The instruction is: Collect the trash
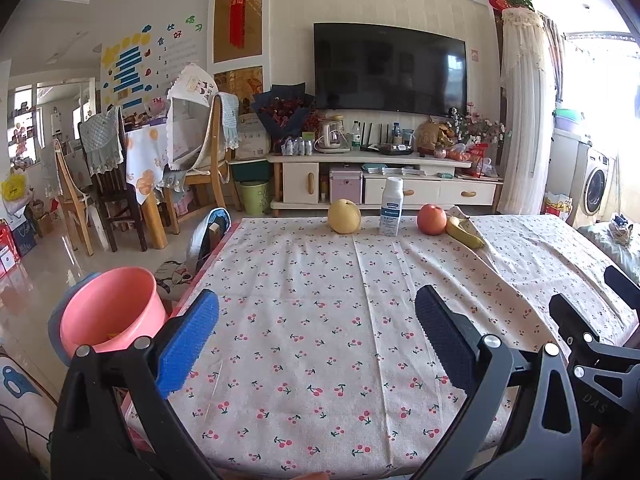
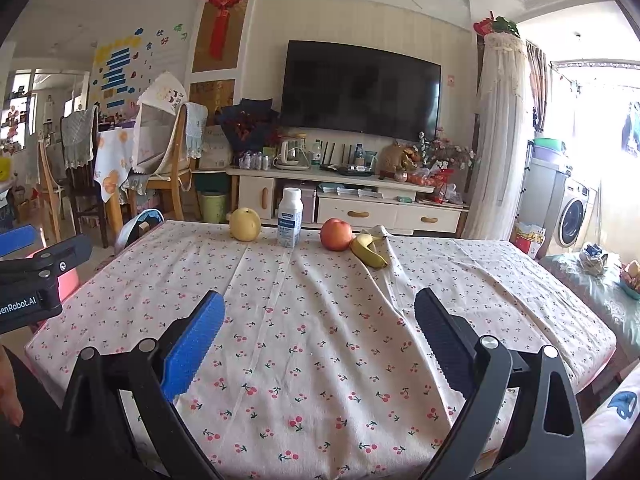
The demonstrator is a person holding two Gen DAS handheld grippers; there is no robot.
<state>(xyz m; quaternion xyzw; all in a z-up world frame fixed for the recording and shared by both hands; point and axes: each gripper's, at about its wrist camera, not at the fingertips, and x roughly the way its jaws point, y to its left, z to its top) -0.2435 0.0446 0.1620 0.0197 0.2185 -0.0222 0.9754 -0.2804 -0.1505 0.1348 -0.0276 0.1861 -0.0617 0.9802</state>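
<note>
A pink bucket (image 1: 110,312) is seen at the far left, beside the table's left edge and lower than the tabletop; it is judged to be the bin for the trash. The left gripper (image 1: 316,332) is held spread above the near part of the cherry-print tablecloth (image 1: 320,320), nothing between its pads. At the far edge a row is laid out: a yellow pear (image 1: 344,216), an upright white bottle (image 1: 391,207), a red apple (image 1: 432,219), then a banana (image 1: 464,233) on a raised fold of cloth. The right gripper (image 2: 318,332) is likewise held wide apart and empty.

The bottle is judged the likeliest trash, with the banana possibly a peel; that cannot be told. The tall, narrow bottle could be tipped by a glancing finger, and the pear or apple beside it could be nudged off the far edge. The loose, creased cloth could be snagged and dragged. A drop aimed carelessly could miss the bucket.

Behind the table a wall-mounted television (image 1: 390,68), a cluttered white cabinet (image 1: 376,184) and dining chairs (image 1: 100,184) at left are visible.
</note>
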